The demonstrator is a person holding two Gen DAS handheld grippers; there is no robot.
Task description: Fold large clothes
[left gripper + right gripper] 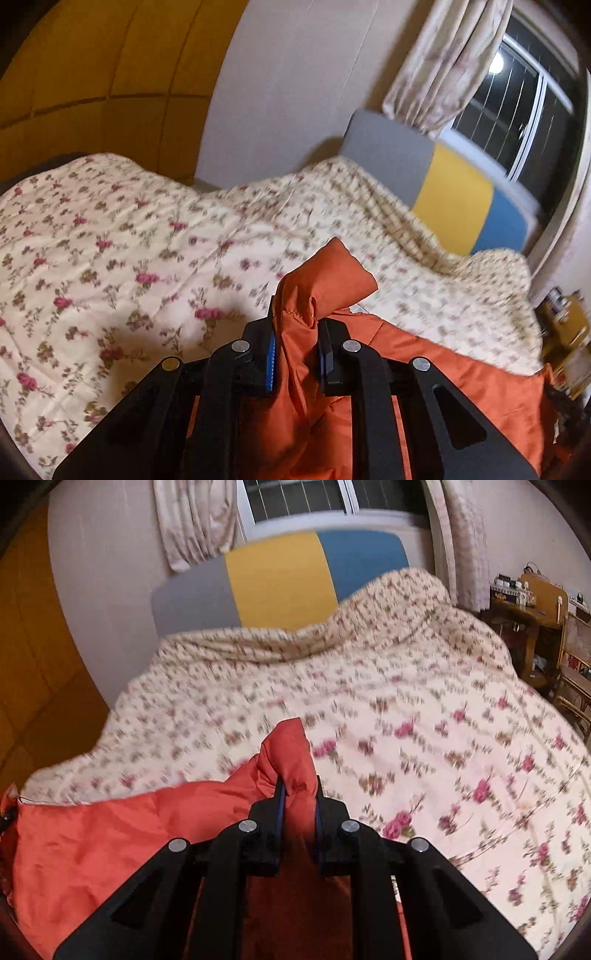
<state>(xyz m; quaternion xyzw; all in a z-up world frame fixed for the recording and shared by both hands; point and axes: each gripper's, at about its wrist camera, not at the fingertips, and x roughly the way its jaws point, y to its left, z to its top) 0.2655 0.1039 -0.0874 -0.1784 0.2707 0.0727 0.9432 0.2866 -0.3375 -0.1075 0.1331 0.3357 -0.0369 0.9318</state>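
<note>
- Nearest the lens in the left wrist view, our left gripper (295,350) has its jaws drawn in on a bunched fold of the orange garment (461,398), with a puffy corner poking out past the fingertips.
- In the right wrist view, our right gripper (297,812) is likewise closed down on a gathered lump of the same orange garment (110,834), the fabric filling the gap between the pads.
- The garment hangs between our two grippers and trails down below them, in front of the bed; beyond it lies the floral quilt (110,240), and past that the grey, yellow and blue headboard (277,579).
- We judge the cloth to be a padded, slick shell fabric: soft and limp, fairly light for its bulk, and likely to slide in a shallow pinch.
- The padding springs back, so we expect folds to need pressing flat on the quilt.
- We think the best holds are on stitched edges or corners, such as the seam visible at the left fingertips, where the layers are thicker and grip is surer.
- Both views are blurred, so we cannot tell which part of the garment each gripper has.
</note>
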